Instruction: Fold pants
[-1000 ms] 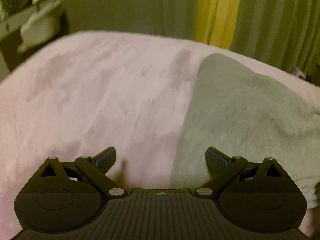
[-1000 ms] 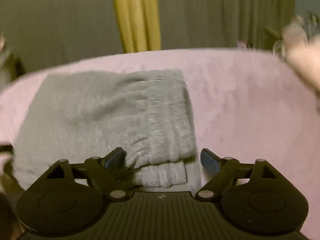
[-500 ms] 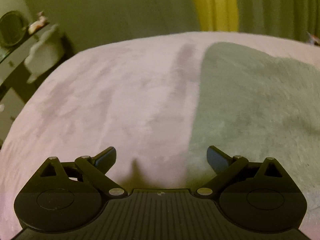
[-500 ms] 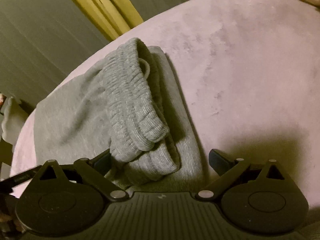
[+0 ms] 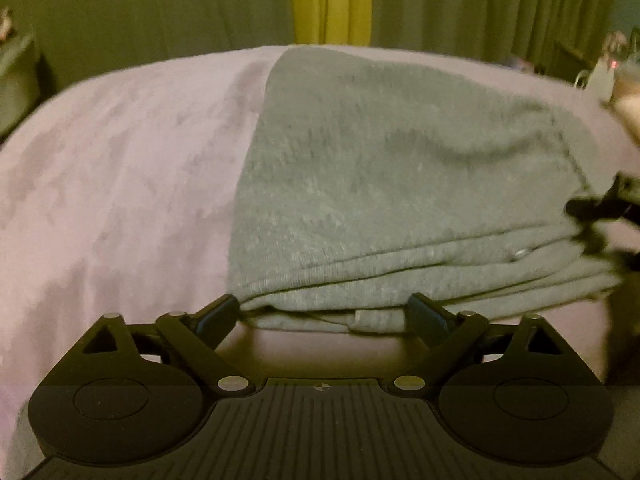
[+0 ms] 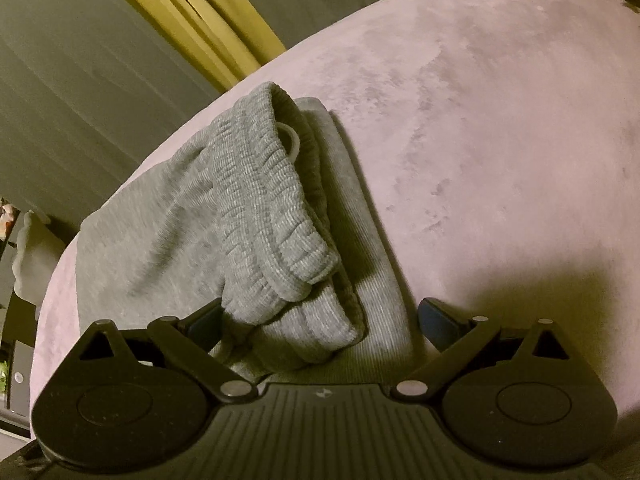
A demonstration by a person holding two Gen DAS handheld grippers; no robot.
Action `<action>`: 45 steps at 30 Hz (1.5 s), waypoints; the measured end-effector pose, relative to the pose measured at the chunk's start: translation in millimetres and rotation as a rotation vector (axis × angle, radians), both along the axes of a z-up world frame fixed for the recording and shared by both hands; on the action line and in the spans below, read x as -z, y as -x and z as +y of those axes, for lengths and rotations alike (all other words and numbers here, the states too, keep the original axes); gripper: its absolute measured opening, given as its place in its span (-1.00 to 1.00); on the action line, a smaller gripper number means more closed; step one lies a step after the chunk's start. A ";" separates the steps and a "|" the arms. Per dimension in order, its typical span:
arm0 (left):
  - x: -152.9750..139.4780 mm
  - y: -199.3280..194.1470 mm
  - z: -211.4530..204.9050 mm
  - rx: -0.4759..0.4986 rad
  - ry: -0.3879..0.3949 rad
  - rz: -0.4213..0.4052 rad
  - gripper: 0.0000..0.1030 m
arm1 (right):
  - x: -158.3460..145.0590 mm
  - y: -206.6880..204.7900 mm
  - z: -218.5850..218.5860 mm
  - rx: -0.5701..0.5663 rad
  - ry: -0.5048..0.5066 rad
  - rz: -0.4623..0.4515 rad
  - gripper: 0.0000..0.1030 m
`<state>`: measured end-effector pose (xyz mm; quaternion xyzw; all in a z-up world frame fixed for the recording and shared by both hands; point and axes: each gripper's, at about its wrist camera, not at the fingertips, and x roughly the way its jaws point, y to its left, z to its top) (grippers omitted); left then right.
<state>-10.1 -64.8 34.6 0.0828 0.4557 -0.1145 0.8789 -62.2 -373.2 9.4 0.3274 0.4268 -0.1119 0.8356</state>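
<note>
Several layers of grey pants (image 5: 400, 184) lie stacked on the pink bed (image 5: 120, 184), filling the centre and right of the left wrist view, their folded edges piled just above the hand-held gripper. In the right wrist view the same pants (image 6: 192, 240) run from lower centre toward the upper left, with the ribbed waistband (image 6: 272, 216) rolled over on top and a pale drawstring loop (image 6: 290, 140) peeking out beside it.

Folding looks close to done: the garment is already a compact bundle, and what remains seems to be tidying the end where the waistband sits bunched and uneven.

Left hand-held gripper (image 5: 320, 314) sits at the near edge of the stack, jaws spread wide with nothing between them; its left finger appears to touch the corner of the fold. Right hand-held gripper (image 6: 320, 318) is likewise wide open and holds nothing, its jaws straddling the cuffed end of the bundle, and its left finger is close against the cloth. It also shows as a dark blurred shape at the right edge of the left wrist view.

Next, I judge, the right one should close on the loose waistband roll and lay it flat, while the left steadies or squares the layered edge. Curtains (image 5: 332, 0) hang behind the bed.
</note>
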 end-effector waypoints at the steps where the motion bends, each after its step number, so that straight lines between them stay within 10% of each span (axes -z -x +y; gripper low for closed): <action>1: 3.1 -2.0 -1.5 0.000 -0.006 0.010 0.81 | -0.5 1.7 0.2 0.002 -0.003 -0.001 0.92; 21: 1.6 -12.5 13.5 -0.113 -0.025 0.054 0.81 | 2.8 2.9 3.9 0.001 0.009 -0.006 0.92; 34: -48.8 -45.0 53.8 -0.052 0.268 0.059 0.86 | 8.6 -14.3 -12.7 -0.054 -0.090 0.017 0.93; 45: -11.8 -118.1 52.2 0.089 0.269 0.115 0.89 | 3.0 -45.3 -55.8 -0.171 -0.186 0.051 0.92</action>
